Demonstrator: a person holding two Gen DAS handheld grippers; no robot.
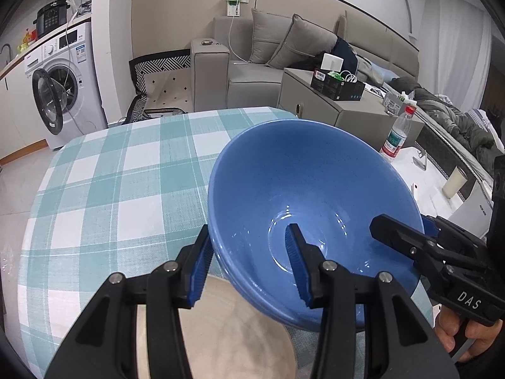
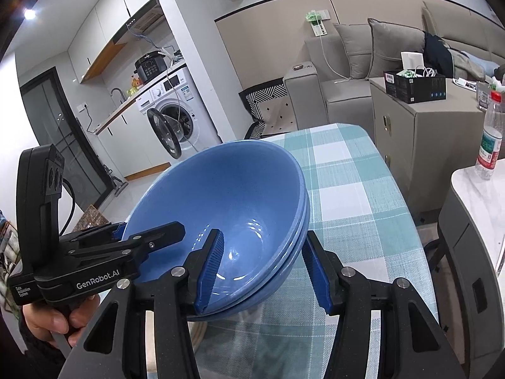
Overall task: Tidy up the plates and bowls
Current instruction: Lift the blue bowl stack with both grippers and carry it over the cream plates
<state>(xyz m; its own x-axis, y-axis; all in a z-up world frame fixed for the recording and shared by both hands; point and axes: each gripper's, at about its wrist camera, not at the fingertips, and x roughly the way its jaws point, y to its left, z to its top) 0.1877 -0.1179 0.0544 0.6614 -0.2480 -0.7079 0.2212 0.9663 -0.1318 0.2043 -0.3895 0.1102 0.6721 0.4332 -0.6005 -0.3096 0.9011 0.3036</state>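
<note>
A stack of blue bowls (image 1: pixel 303 183) (image 2: pixel 227 183) hangs tilted above the checked tablecloth (image 1: pixel 110 189) (image 2: pixel 347 189), held from two sides. My left gripper (image 1: pixel 249 237) is shut on the near left rim, one blue pad inside and one outside. On the opposite rim my right gripper (image 2: pixel 264 237) is shut the same way. Each gripper shows in the other's view: the right gripper (image 1: pixel 407 224) at right, the left gripper (image 2: pixel 148 229) at left, each with a hand on its handle. A beige plate (image 1: pixel 221 331) lies on the table under the bowls.
A water bottle (image 1: pixel 397 135) (image 2: pixel 489 139) stands on a white side table (image 1: pixel 419 183) to the right. Behind the table are a grey cabinet (image 1: pixel 347 110) with a black box, a sofa (image 1: pixel 252 72) and a washing machine (image 1: pixel 60 88) with its door open.
</note>
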